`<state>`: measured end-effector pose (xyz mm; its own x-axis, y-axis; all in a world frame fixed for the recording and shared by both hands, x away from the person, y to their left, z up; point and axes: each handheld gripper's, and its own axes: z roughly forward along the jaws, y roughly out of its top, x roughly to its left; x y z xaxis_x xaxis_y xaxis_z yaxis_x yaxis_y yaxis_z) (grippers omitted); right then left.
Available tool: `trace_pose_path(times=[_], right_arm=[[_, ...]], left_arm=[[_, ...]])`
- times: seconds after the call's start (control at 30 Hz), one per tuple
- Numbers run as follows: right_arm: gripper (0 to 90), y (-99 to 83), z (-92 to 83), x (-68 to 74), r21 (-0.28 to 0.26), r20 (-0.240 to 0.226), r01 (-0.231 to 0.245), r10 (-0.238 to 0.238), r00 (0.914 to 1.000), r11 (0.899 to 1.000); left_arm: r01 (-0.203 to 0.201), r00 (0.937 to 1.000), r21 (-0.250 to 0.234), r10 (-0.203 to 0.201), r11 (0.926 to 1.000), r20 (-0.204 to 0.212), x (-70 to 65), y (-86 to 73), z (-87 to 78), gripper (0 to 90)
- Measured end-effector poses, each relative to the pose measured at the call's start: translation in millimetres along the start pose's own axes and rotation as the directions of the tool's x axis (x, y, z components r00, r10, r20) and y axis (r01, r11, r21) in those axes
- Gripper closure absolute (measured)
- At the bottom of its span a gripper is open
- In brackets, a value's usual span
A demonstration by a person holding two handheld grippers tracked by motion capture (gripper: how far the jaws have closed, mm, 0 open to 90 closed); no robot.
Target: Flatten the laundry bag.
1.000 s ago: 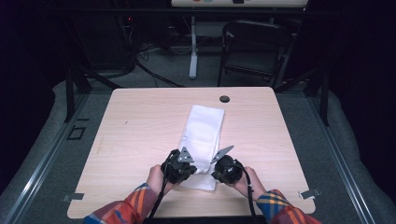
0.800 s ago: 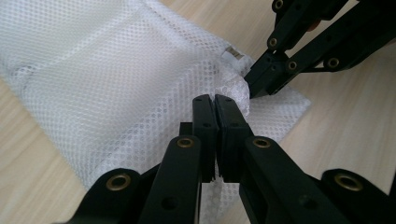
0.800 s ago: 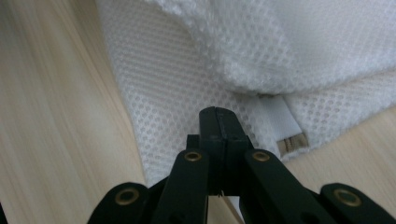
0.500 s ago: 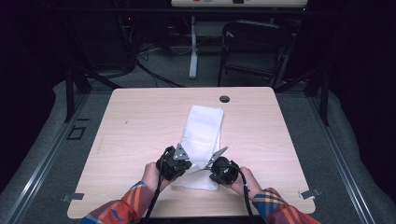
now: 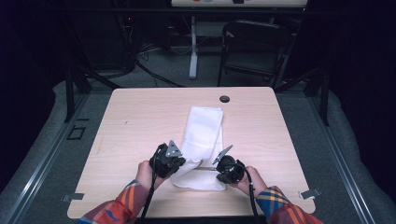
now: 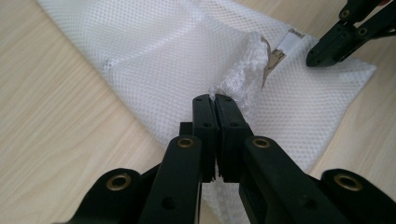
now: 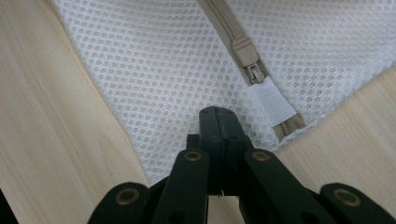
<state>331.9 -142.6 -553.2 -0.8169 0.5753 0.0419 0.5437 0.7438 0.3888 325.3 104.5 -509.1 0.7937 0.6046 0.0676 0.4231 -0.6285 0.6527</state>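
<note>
A pale wooden table [image 5: 140, 121] carries a white mesh laundry bag [image 5: 201, 135], which lies lengthwise near the middle and reaches toward the person's edge. A small dark round hole [image 5: 224, 99] sits in the tabletop just beyond the bag's far end. Behind the table stand a black chair [image 5: 254, 46] and a white post [image 5: 193, 46] on the floor. The left gripper [image 6: 215, 100] is clamped tight on a bunched fold of the mesh at the bag's near left side, lifting it slightly. The right gripper [image 7: 218, 114] is closed on the bag's near corner, beside the beige zipper [image 7: 245, 51] and its white end tab [image 7: 271, 105]. Nothing lies between the grippers and the bag.
</note>
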Motion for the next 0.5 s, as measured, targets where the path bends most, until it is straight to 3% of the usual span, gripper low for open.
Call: trace_pose_path(times=[0.3,0.5], right_arm=[[90.0,-4.7,-3.9,-6.6,0.03,0.021,-0.035,0.034,0.9992,0.999],[90.0,-5.8,-6.2,-5.2,0.072,0.05,-0.017,0.014,0.9986,0.997]], left_arm=[[0.018,0.9997,0.032,-0.017,0.9993,-0.018,6.9,-10.7,-6.0,88.2],[0.004,0.9999,0.072,-0.004,0.9974,-0.014,7.3,-16.8,-8.0,88.2]])
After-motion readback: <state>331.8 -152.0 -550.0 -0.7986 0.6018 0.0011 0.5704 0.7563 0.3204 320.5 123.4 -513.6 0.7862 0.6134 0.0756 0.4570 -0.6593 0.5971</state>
